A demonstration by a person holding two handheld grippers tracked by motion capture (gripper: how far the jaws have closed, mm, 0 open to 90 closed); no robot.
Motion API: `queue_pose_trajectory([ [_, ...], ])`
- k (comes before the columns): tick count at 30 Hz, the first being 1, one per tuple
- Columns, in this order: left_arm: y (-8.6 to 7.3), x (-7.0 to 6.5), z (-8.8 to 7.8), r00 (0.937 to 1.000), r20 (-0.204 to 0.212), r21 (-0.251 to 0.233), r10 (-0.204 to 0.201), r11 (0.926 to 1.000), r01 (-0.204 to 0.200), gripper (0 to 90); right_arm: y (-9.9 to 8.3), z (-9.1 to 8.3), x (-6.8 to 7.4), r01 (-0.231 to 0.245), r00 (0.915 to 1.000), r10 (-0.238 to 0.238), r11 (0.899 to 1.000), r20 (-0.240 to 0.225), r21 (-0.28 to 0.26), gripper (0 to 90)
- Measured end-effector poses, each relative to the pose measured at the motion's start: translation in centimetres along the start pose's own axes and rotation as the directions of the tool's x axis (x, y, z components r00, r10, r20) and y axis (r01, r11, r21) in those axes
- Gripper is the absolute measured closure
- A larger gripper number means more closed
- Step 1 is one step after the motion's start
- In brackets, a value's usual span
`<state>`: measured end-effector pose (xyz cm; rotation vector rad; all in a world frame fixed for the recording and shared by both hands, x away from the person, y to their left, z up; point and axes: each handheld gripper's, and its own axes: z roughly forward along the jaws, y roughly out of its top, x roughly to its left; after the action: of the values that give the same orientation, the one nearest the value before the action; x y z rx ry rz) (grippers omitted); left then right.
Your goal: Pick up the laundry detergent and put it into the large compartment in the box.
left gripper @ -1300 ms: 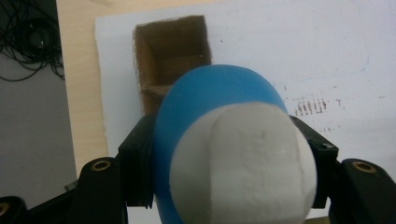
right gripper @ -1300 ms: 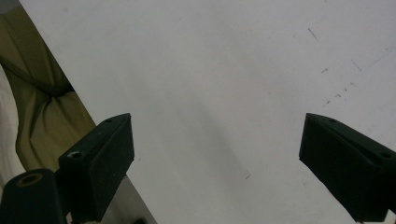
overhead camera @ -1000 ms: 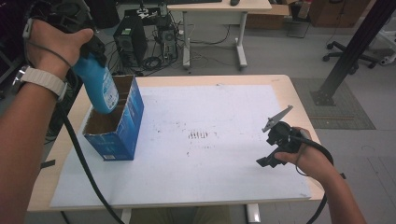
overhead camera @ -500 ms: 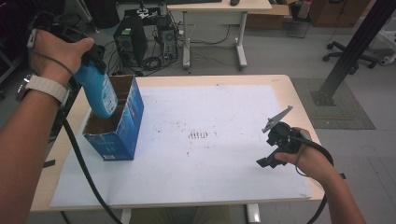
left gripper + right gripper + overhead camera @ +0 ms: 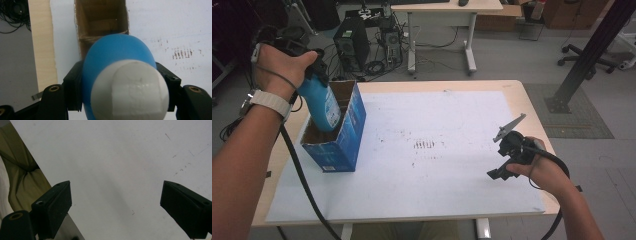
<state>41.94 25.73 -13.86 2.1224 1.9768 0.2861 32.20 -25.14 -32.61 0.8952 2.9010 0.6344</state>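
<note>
I can read no text anywhere. The blue bottle (image 5: 321,102) I am holding has a pale label panel on its side, at about ten o'clock on the table in the high view, but its print is too small and blurred to make out. The blue box (image 5: 343,145) below it carries a small white patch of print on its near face, likewise unreadable. The dark marks (image 5: 426,145) on the white sheet (image 5: 452,180) near its centre are smudges, not letters.
</note>
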Motion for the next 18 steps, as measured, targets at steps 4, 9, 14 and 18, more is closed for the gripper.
queue_pose_trajectory([
  [4,-0.1,0.2,0.8,1.0,0.009,0.007,-0.001,1.0,0.001,37.3,-0.1,0.0,0.0,-0.004,1.0,0.004,1.0,0.002,0.007,10.4],
  [9,-0.2,0.3,1.7,1.0,0.006,0.014,0.002,0.9999,-0.002,37.3,0.0,0.0,0.0,-0.006,1.0,0.006,1.0,0.002,0.007,10.4],
  [14,-0.4,0.4,2.4,0.9999,0.009,0.02,0.008,0.9998,-0.008,37.3,0.1,0.2,-0.1,-0.005,1.0,0.005,1.0,-0.001,0.007,10.5],
  [18,-0.6,0.5,3.0,0.9999,0.011,0.021,0.008,0.9997,-0.008,37.3,0.1,0.3,-0.1,-0.003,1.0,0.003,1.0,-0.002,0.01,10.4],
])
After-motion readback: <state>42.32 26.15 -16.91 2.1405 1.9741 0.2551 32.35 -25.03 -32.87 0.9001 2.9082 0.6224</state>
